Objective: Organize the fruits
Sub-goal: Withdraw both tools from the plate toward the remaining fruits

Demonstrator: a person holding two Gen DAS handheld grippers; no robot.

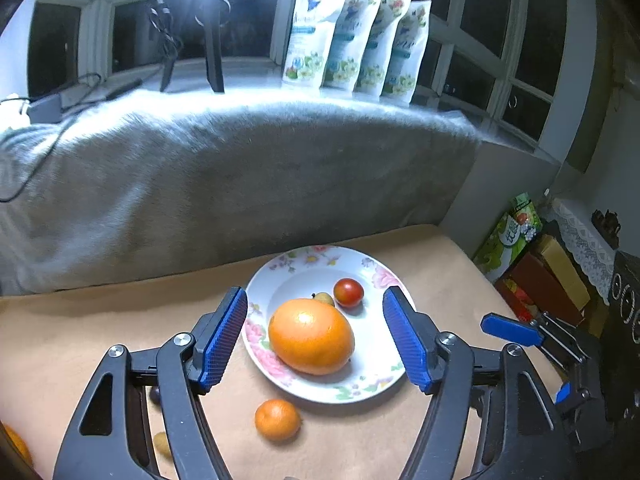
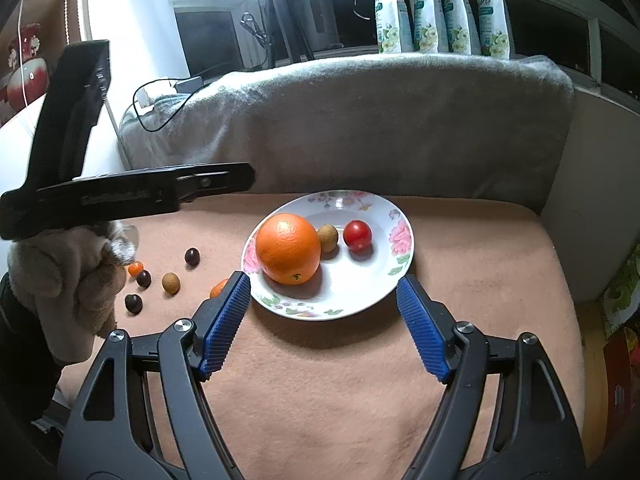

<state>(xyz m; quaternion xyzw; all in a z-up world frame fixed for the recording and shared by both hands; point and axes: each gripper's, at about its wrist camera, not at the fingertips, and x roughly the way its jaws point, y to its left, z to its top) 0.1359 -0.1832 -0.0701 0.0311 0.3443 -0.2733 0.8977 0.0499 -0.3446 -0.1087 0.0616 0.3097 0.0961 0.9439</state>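
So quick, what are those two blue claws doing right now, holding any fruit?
Left gripper: open, holding nothing; the big orange lies on the plate beyond its fingers.
Right gripper: open, holding nothing.

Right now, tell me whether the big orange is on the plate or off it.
On it. The big orange sits inside the flowered plate, beside a small brown fruit and a red tomato.

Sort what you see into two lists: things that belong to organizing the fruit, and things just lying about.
Belongs: floral plate, large orange, cherry tomato, longan on plate, loose tangerine, loose dark fruits.

Lying about: refill pouches, grey blanket, cables.
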